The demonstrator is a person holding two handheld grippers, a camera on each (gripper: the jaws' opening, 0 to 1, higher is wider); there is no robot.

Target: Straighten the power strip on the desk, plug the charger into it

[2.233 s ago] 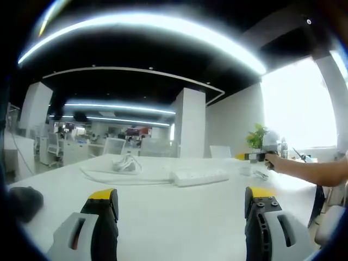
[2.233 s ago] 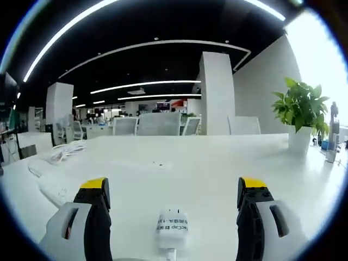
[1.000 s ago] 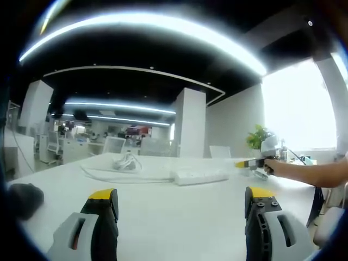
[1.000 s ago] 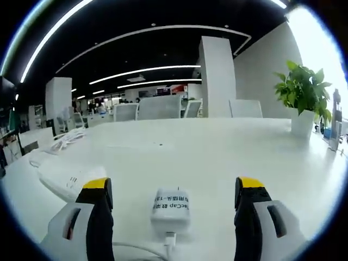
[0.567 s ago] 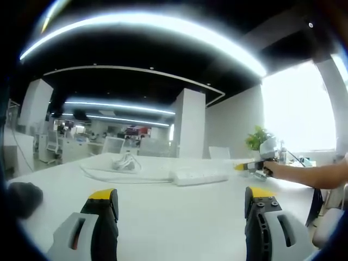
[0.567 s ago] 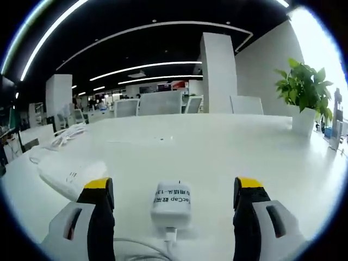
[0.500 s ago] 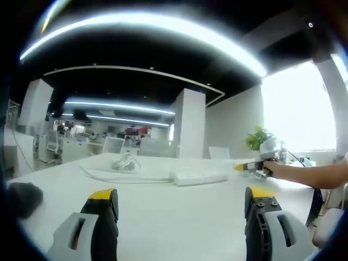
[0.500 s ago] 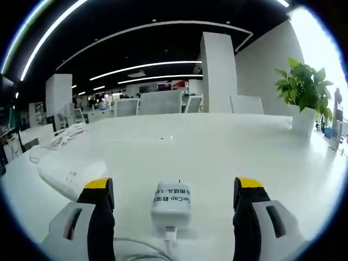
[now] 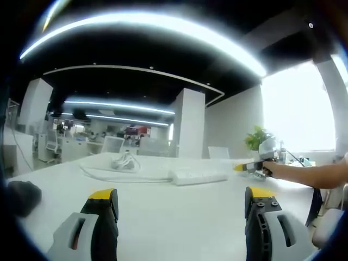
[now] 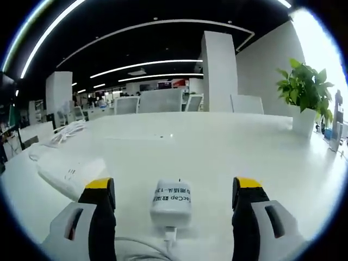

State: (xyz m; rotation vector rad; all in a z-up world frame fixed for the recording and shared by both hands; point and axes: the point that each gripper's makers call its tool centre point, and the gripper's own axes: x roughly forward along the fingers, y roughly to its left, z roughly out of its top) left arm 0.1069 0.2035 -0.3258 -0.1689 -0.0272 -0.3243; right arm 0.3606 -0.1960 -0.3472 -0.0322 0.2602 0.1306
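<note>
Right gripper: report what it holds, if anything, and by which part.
Nothing is held. The right gripper is open, its jaws standing wide on either side of the white charger, which lies on the desk between them, untouched.

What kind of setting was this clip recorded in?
Most likely an open-plan office: a long white desk, rows of office chairs behind it, strip ceiling lights, and a potted plant by a bright window.

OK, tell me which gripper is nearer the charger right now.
Right. The right gripper straddles the white charger, which lies on the desk between its open jaws, untouched. The left gripper hangs open farther back, facing the power strip.
</note>
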